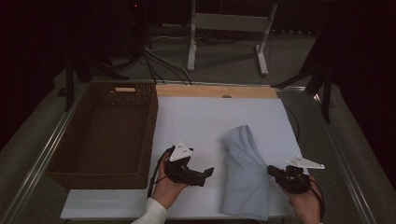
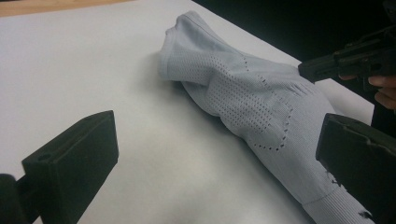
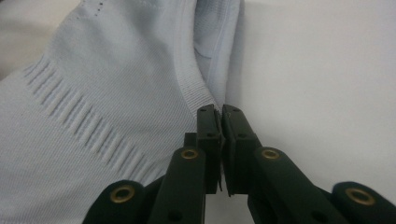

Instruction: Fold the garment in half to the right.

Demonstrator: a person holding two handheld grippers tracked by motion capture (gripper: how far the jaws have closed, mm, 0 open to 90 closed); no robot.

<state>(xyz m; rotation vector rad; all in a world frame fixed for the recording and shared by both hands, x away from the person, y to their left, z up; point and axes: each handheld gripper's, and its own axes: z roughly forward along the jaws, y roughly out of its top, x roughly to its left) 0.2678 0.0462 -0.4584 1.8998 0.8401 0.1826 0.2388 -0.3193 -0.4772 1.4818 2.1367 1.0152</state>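
High view, pale-blue perforated knit garment [image 1: 246,175], right gripper [image 1: 272,171] fingers pinching its ribbed edge, left gripper [image 1: 208,172] fingers wide.

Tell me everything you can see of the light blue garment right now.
The light blue garment is a knit top of thin, stretchy-looking fabric with panels of small perforations, a patch of short ribbed slits and a ribbed hem or cuff. It lies bunched and folded lengthwise on the white board, one end raised in a hump, the other reaching the near edge. The right tongs are shut on a banded edge at its side. The left tongs stand open beside it, not touching.
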